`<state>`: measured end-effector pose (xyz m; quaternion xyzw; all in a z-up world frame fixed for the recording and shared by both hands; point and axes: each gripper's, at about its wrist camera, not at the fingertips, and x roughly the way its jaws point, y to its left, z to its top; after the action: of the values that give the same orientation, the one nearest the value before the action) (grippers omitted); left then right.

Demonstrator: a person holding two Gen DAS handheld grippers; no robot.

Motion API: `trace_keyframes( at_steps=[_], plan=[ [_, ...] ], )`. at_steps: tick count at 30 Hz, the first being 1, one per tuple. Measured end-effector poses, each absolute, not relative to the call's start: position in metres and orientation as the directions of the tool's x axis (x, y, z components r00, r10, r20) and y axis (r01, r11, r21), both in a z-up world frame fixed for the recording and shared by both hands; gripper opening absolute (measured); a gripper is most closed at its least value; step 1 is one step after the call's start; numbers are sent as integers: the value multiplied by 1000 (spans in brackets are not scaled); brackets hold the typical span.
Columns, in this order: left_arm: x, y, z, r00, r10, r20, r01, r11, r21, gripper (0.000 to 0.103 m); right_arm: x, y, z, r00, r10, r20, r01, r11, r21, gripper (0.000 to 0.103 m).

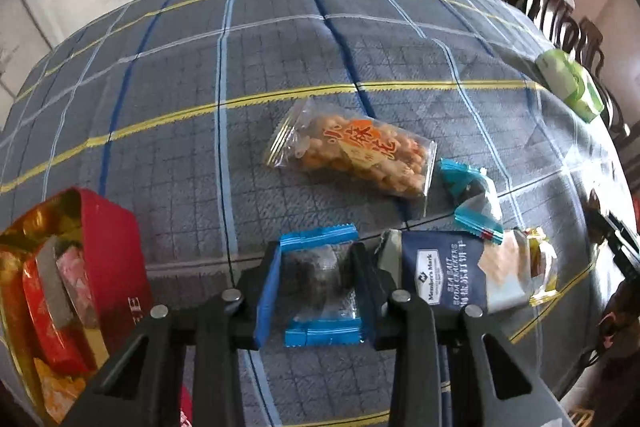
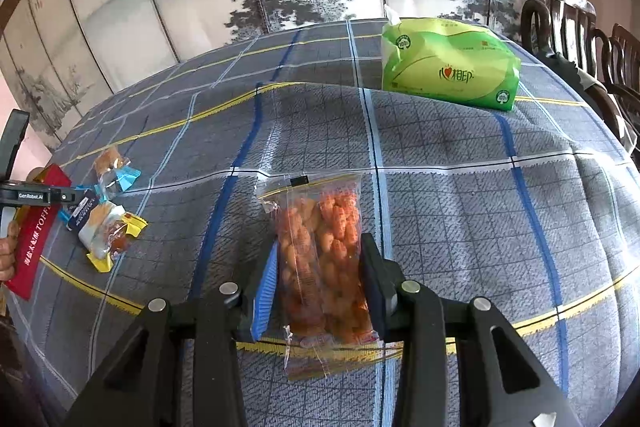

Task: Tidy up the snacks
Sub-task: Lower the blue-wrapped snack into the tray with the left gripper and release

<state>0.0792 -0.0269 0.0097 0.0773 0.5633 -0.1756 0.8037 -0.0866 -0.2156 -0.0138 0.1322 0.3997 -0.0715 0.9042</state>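
On the plaid tablecloth (image 1: pixel 280 39), the left gripper (image 1: pixel 316 267) stands over a small blue-edged packet (image 1: pixel 320 283) with a dark snack inside; its jaws are closed against the packet's two sides, gripping it where it lies beside a navy cracker packet (image 1: pixel 444 275). The right gripper (image 2: pixel 320 279) is clamped on a clear bag of orange snacks (image 2: pixel 320 259), its pads pressing both long edges. A red box (image 1: pixel 108 239) with wrapped snacks inside sits at the left. A green tissue pack (image 2: pixel 448 67) lies at the far side.
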Motion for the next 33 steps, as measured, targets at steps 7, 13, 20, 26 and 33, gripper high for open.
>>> trace_keyframes(
  at_steps=[7, 13, 20, 26, 33],
  plan=[
    [37, -11, 58, 424, -218, -879, 304, 948, -89, 32, -86, -215, -14, 668, -31, -743, 235, 957, 172, 36],
    [-9, -12, 90, 498, -193, -846, 294, 955, -45, 32, -86, -209, -14, 661, -68, -747, 238, 963, 123, 36],
    [-50, 7, 110, 519, -211, -829, 282, 957, -67, 32, -86, -206, -13, 660, -71, -748, 239, 964, 119, 36],
    [-75, 35, 116, 534, -190, -824, 243, 968, -65, 32, -85, -205, -13, 660, -72, -748, 239, 964, 118, 36],
    [-92, 74, 114, 550, -139, -823, 173, 984, -50, 32, -85, -203, -12, 659, -75, -749, 240, 964, 115, 36]
  ],
)
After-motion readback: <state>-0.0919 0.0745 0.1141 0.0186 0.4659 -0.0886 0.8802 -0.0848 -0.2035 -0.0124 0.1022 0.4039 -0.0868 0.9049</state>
